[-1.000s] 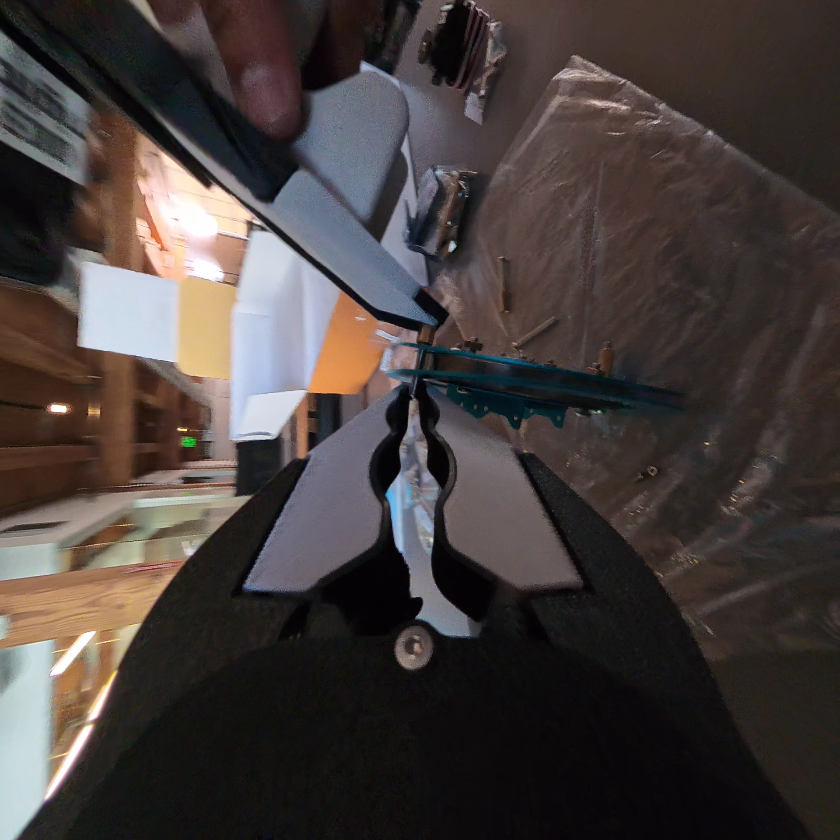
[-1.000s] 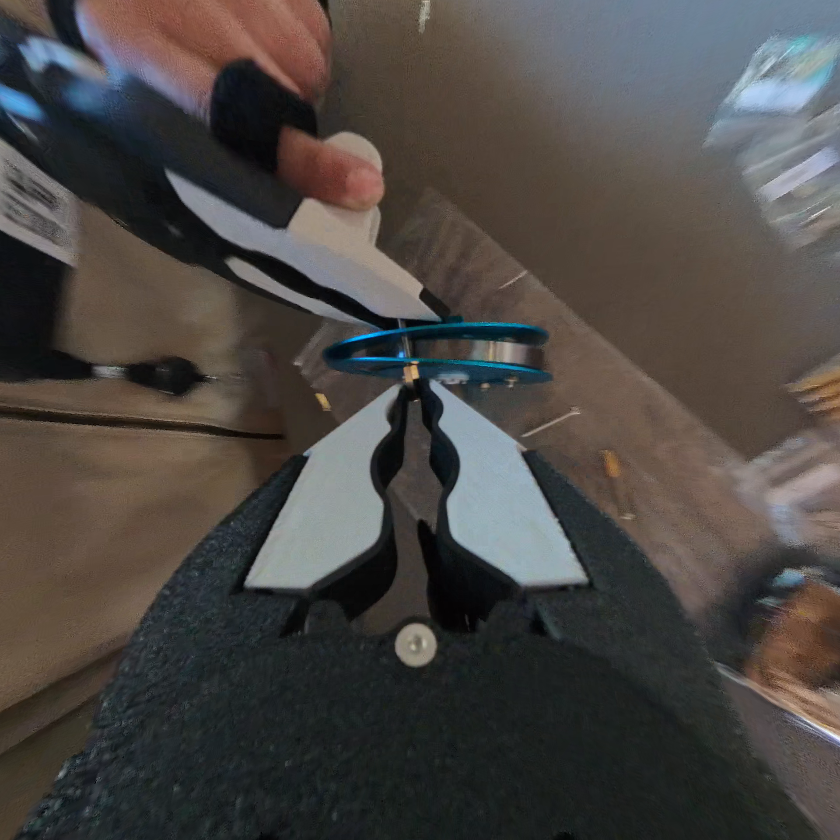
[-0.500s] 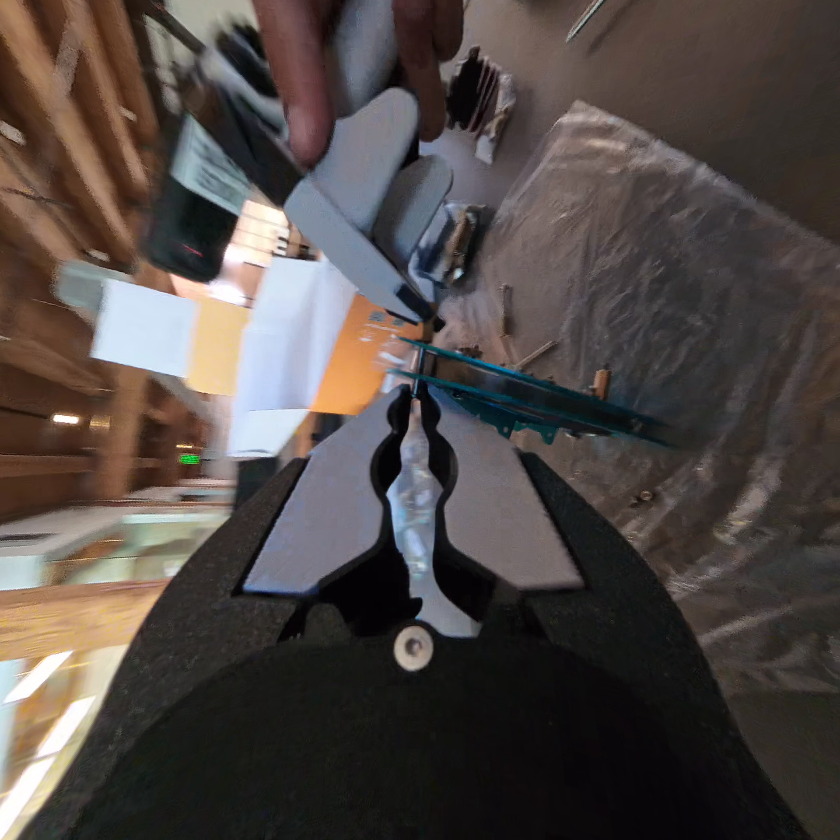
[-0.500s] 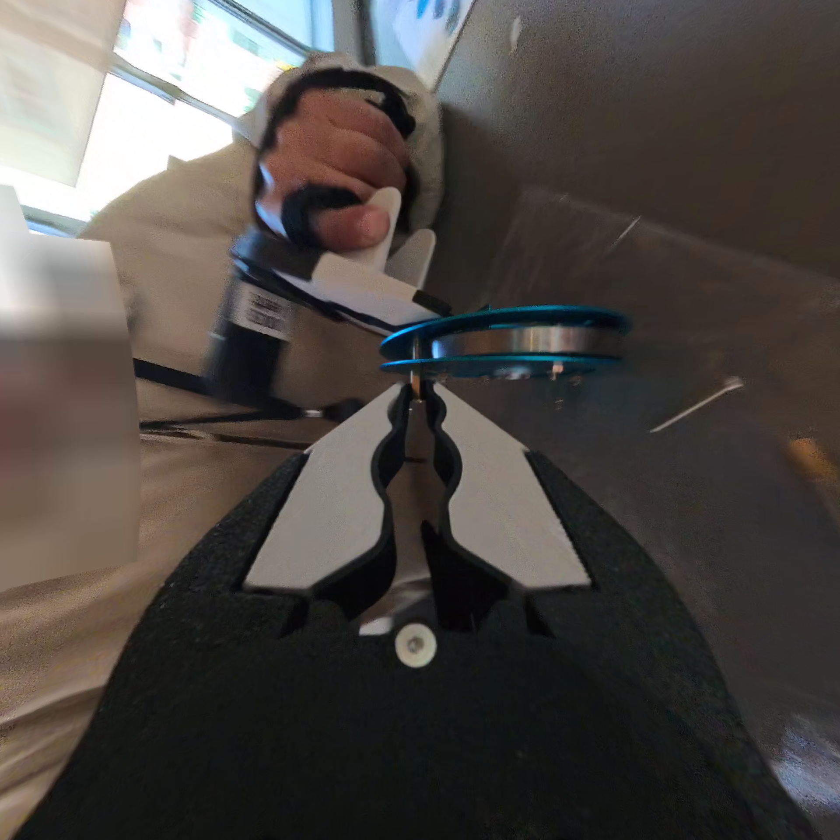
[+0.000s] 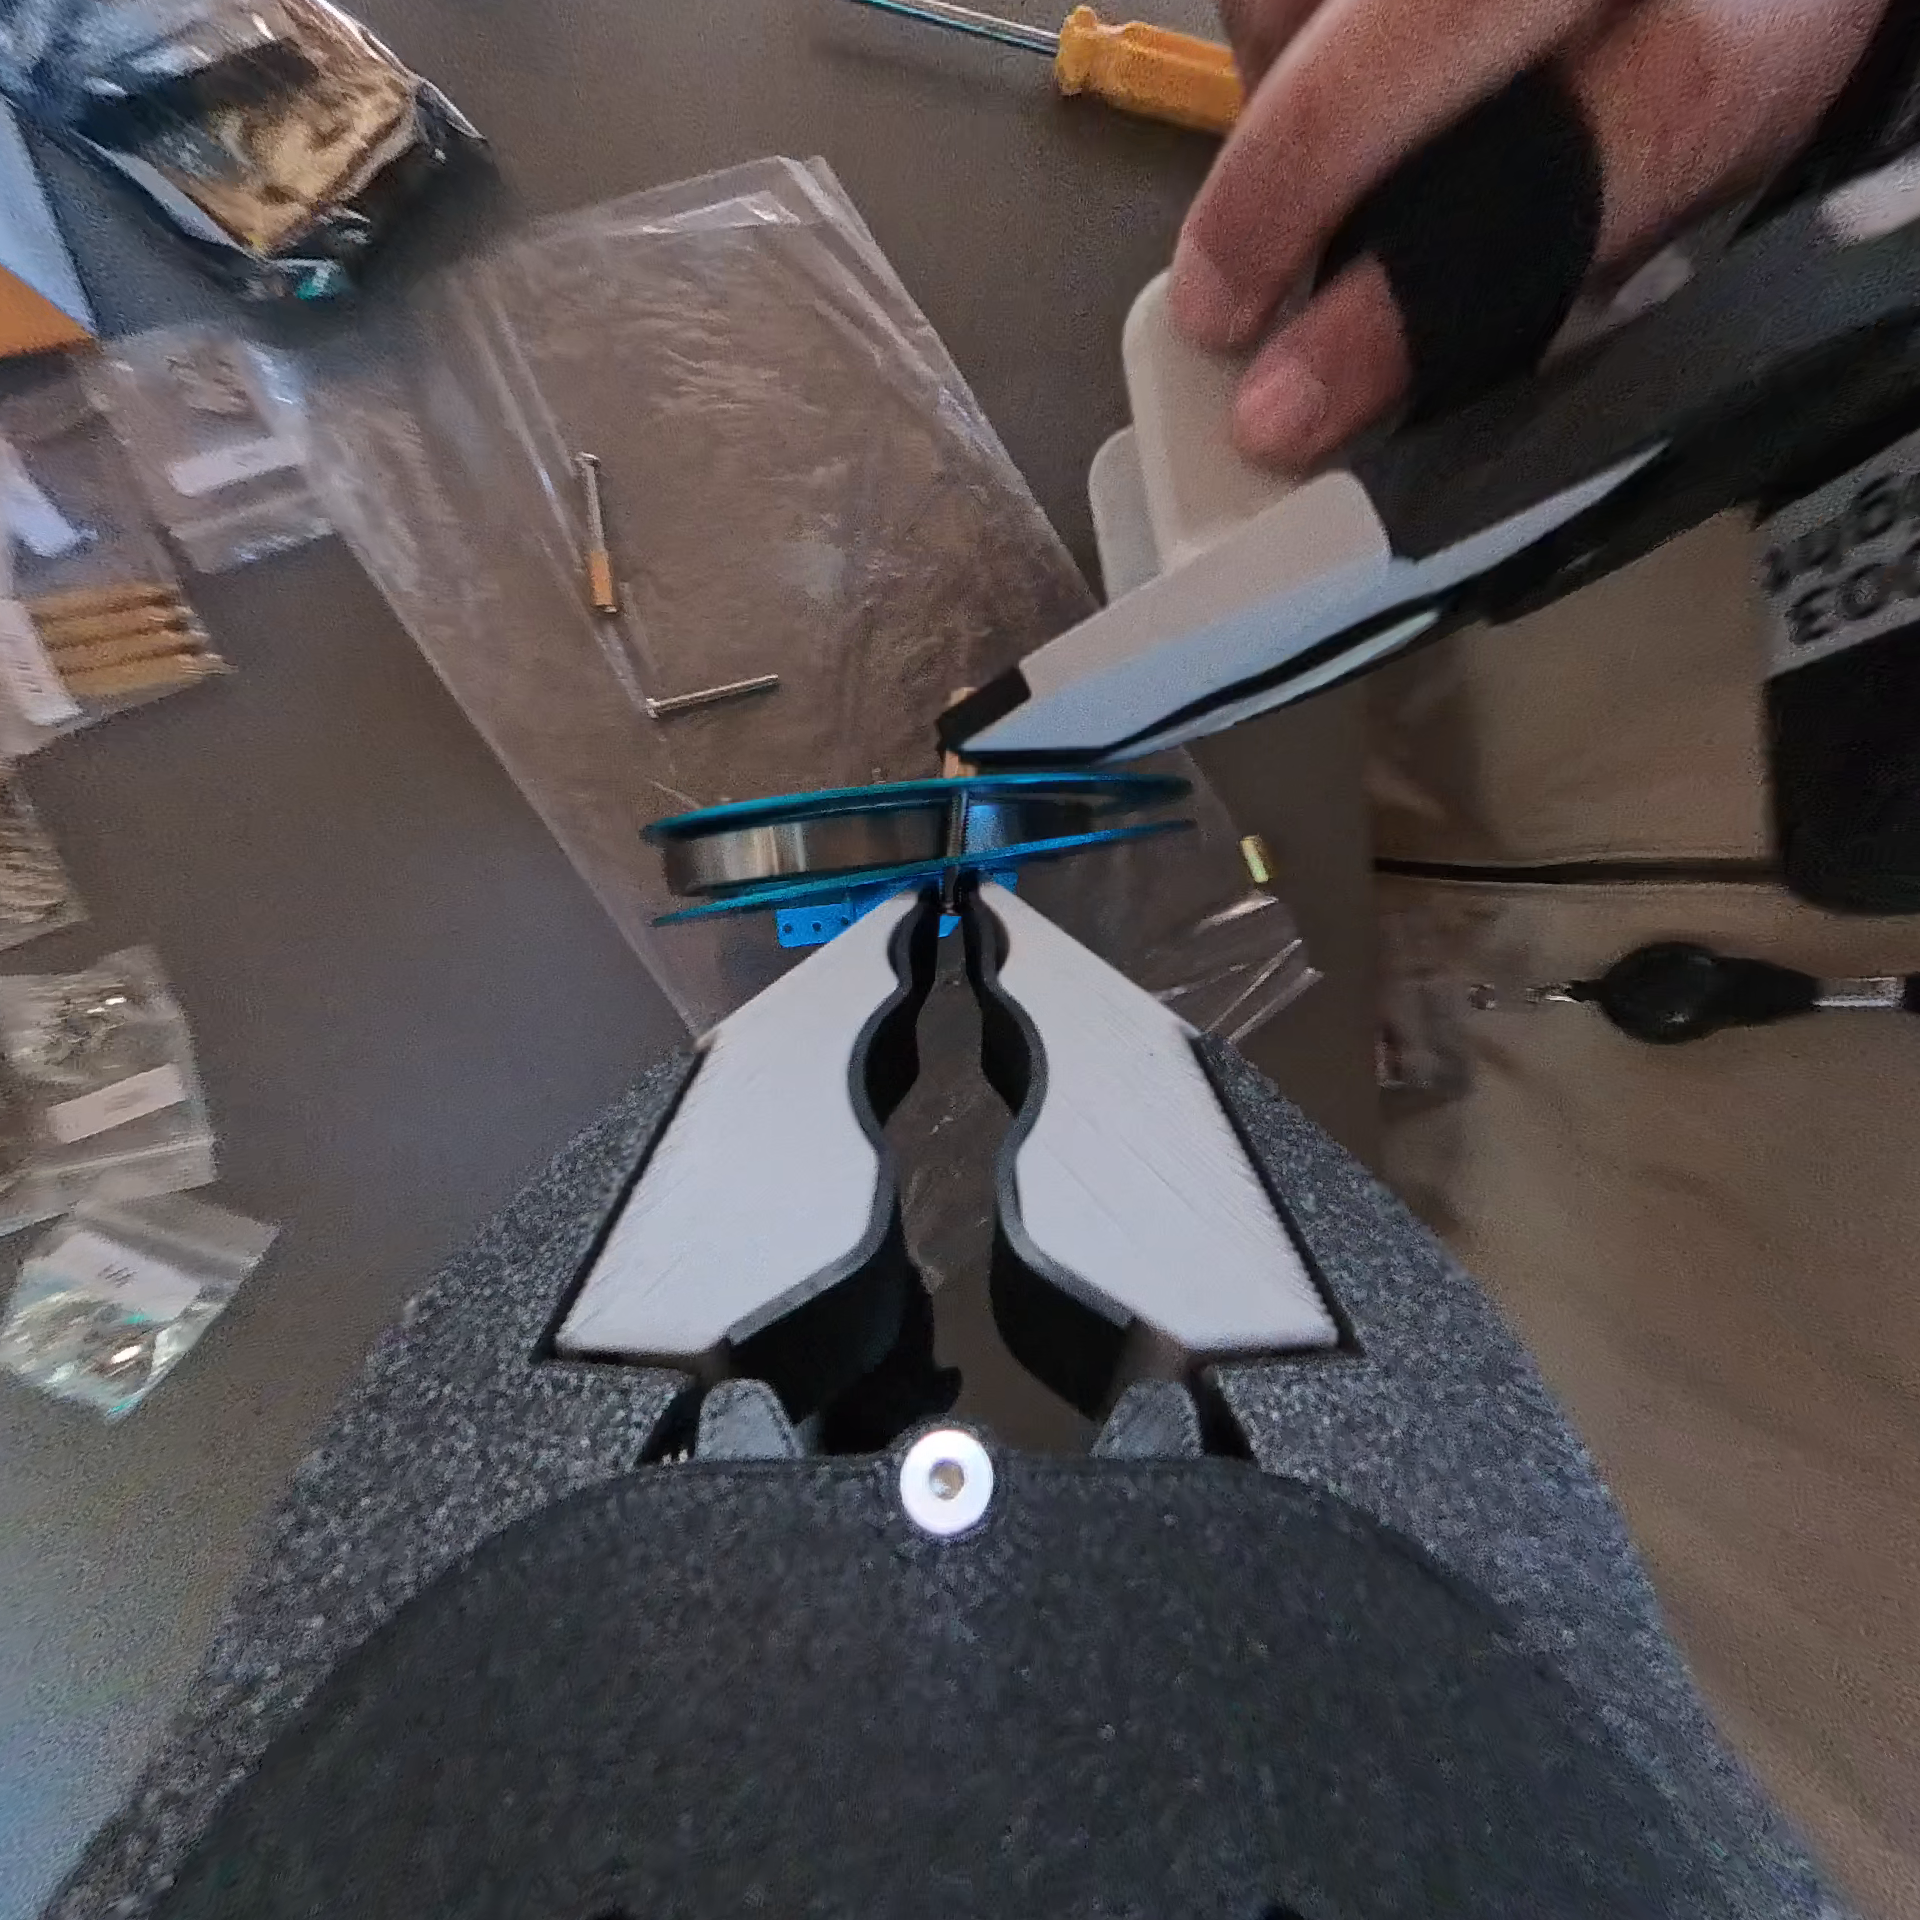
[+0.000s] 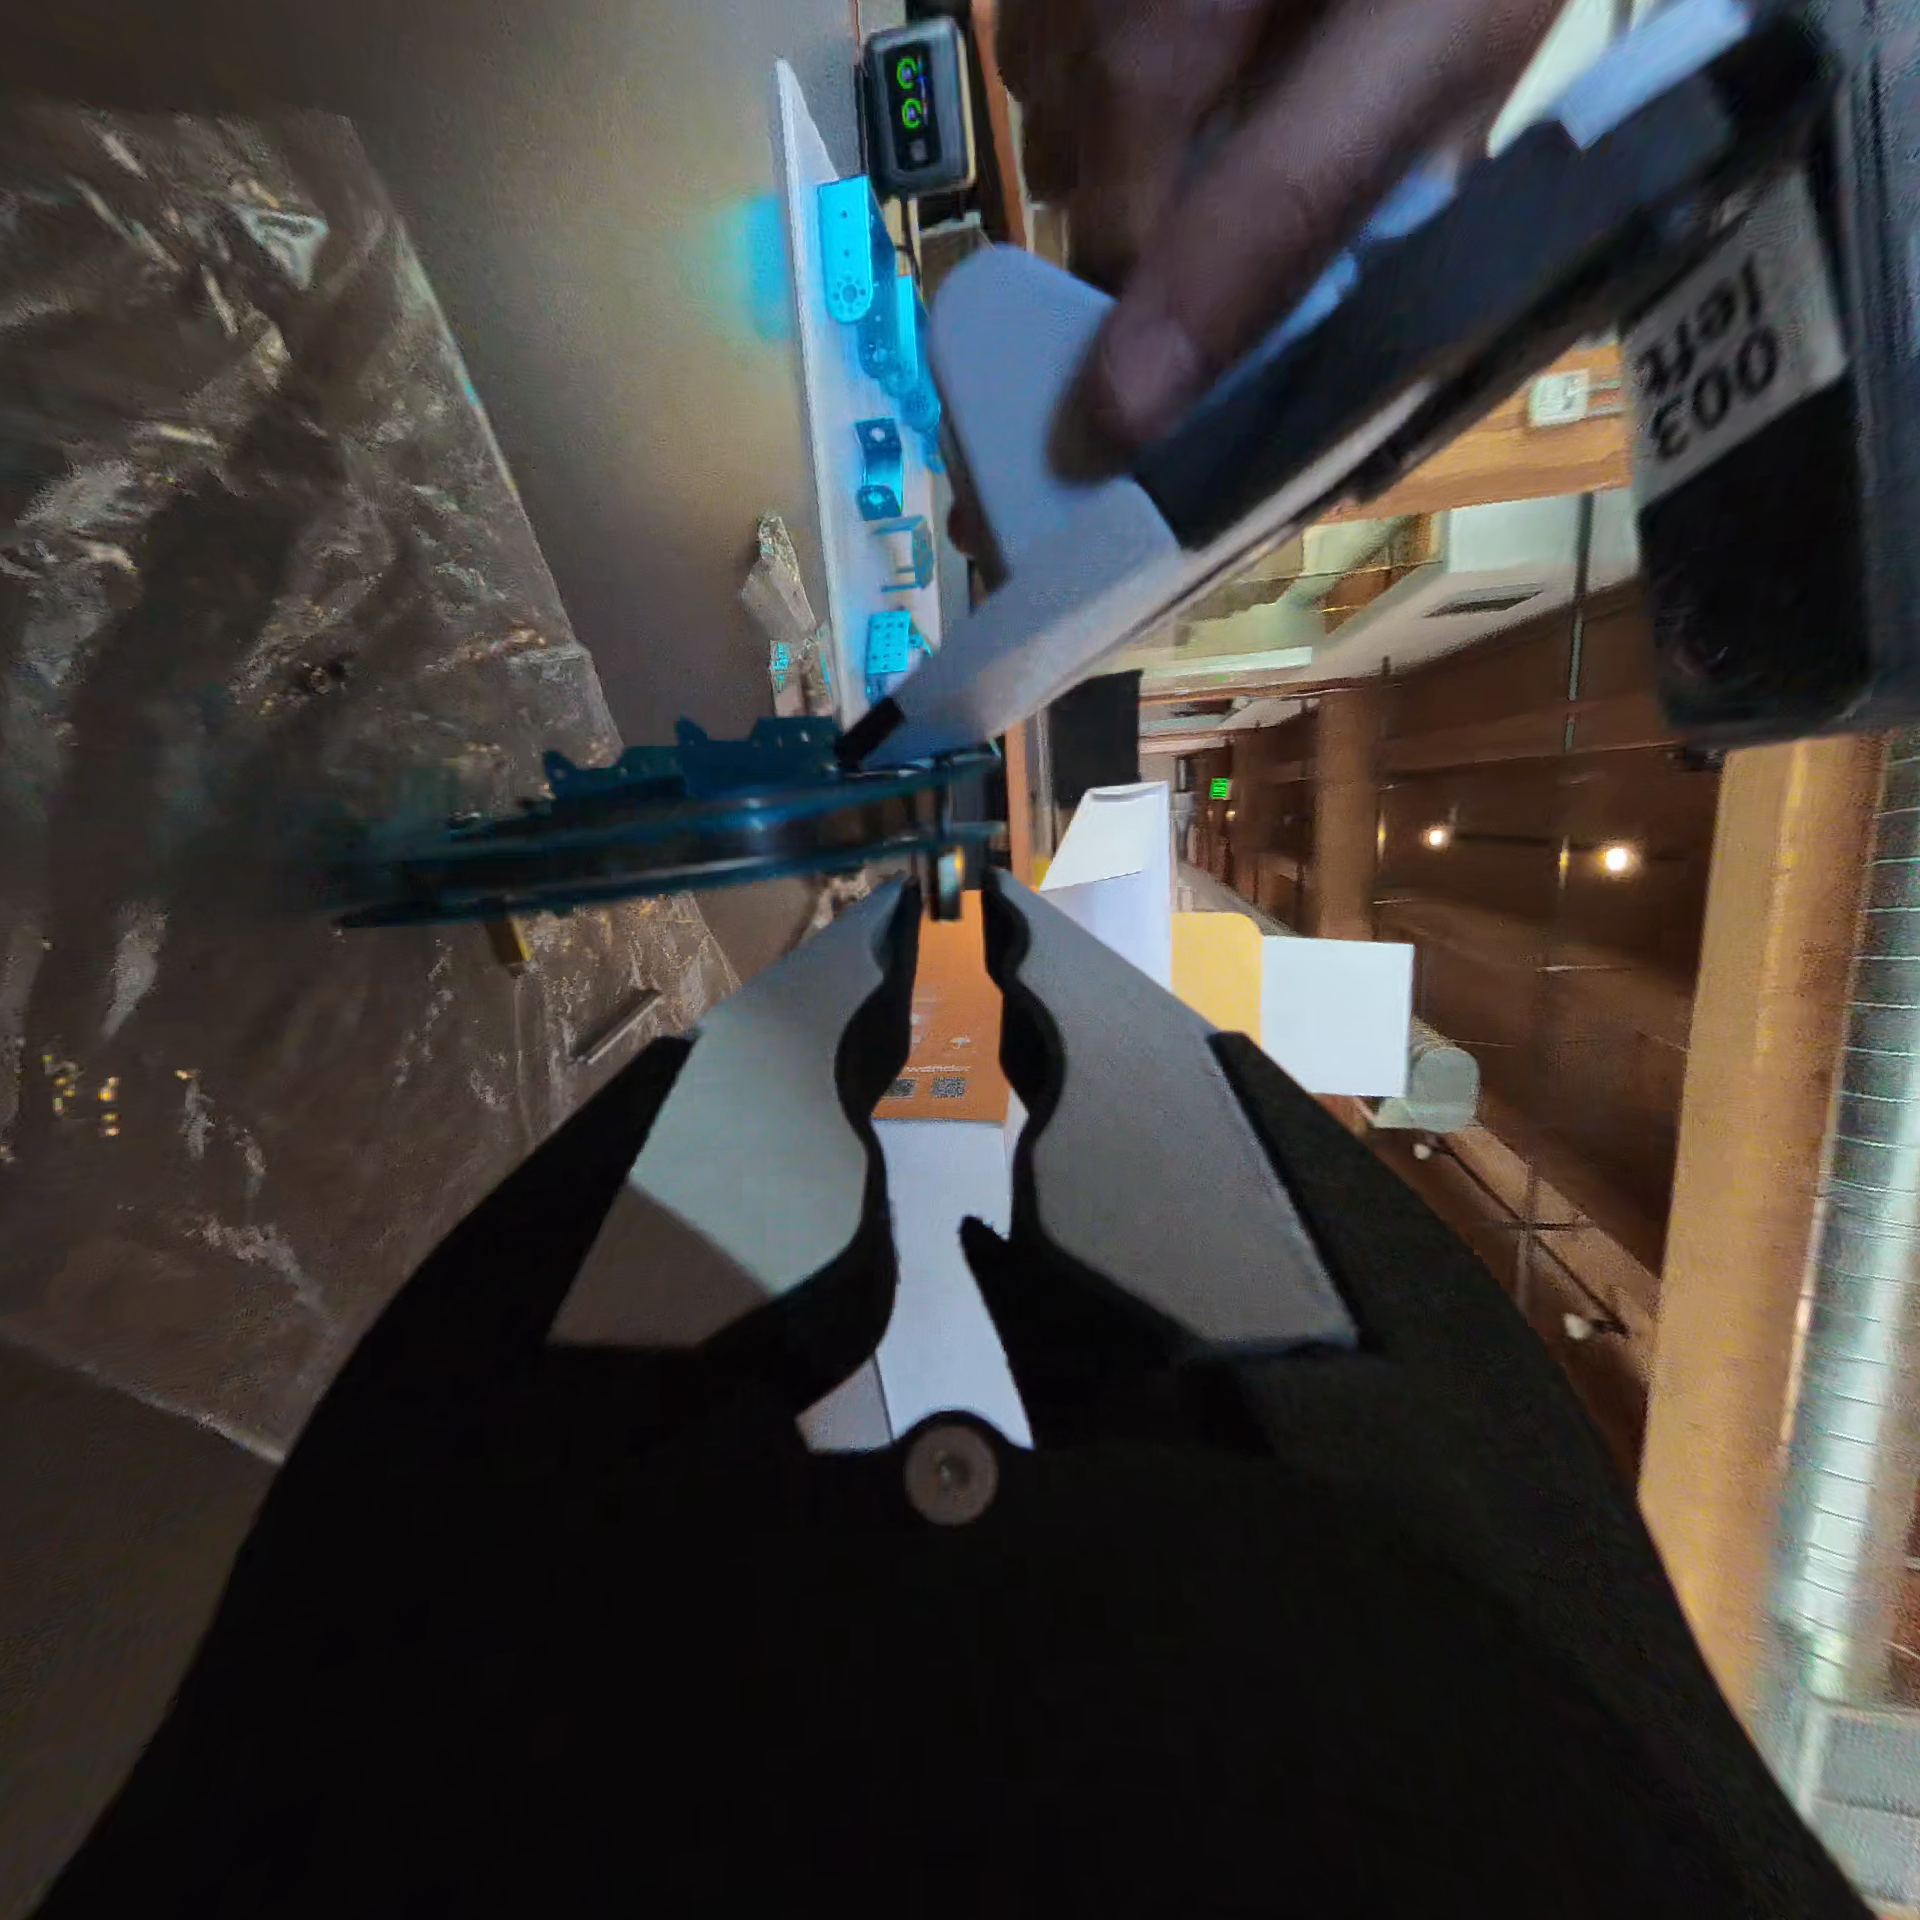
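A blue disc assembly (image 5: 831, 847), two thin blue plates with a silver ring between them, is held above a clear plastic sheet (image 5: 727, 416). My left gripper (image 5: 951, 904) is shut on a small post at the assembly's near rim. The other gripper's tip (image 5: 997, 717), held by a hand (image 5: 1403, 208), touches the top plate. In the right wrist view the assembly (image 6: 644, 831) looks dark and edge-on. My right gripper (image 6: 945, 899) is shut on a small screw end at its rim. The other gripper's tip (image 6: 883, 732) rests on the far side.
A yellow-handled screwdriver (image 5: 1143, 62), loose screws (image 5: 712, 696) and bags of small parts (image 5: 114, 1320) lie on the brown table. A person in a beige jacket (image 5: 1610, 1195) is at the right. A white board with blue brackets (image 6: 873, 416) stands behind. The tips of both grippers are at nearly the same place. The yellow-handled screwdriver (image 5: 1143, 62) is about equally far from each gripper, around 25 centimetres.
Both views have swung round sharply, so the backgrounds differ. Both grippers have stayed shut on the rim of the blue assembly, which has turned with them.
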`<action>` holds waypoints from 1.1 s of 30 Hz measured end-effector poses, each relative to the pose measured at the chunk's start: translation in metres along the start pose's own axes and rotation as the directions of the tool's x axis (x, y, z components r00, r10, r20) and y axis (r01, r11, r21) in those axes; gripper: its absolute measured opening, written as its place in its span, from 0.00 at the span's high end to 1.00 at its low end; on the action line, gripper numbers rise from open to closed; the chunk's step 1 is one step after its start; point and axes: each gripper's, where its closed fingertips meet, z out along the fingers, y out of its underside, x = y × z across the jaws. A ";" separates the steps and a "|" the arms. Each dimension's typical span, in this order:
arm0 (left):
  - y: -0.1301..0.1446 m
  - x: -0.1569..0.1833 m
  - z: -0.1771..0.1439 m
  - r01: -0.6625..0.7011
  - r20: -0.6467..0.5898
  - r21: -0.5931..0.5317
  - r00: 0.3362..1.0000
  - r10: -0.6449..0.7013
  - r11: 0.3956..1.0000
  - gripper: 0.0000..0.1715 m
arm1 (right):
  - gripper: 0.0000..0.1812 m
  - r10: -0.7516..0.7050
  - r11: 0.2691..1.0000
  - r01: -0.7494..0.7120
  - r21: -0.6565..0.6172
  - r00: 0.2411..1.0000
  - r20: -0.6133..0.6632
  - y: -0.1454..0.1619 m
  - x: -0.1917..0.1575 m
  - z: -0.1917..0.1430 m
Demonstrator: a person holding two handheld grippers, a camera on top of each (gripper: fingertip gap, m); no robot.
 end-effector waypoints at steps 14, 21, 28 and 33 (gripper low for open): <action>-0.003 -0.018 0.000 -0.208 0.288 -0.036 0.934 0.210 0.977 0.99 | 0.98 0.217 0.976 -0.206 -0.069 0.937 0.273 0.007 -0.001 0.013; -0.014 -0.026 -0.002 -0.479 0.720 -0.215 0.511 0.470 0.851 0.99 | 0.98 0.553 0.787 -0.550 -0.279 0.429 0.714 0.008 -0.006 0.004; -0.029 -0.016 -0.005 -0.581 0.862 -0.439 -0.057 0.503 0.686 1.00 | 0.98 0.520 0.298 -0.290 -0.910 -0.749 0.409 0.008 -0.010 -0.018; -0.028 -0.017 -0.004 -0.579 0.872 -0.393 0.014 0.490 0.715 0.99 | 0.98 0.370 0.232 -0.197 -0.952 -0.888 0.274 0.007 -0.008 -0.020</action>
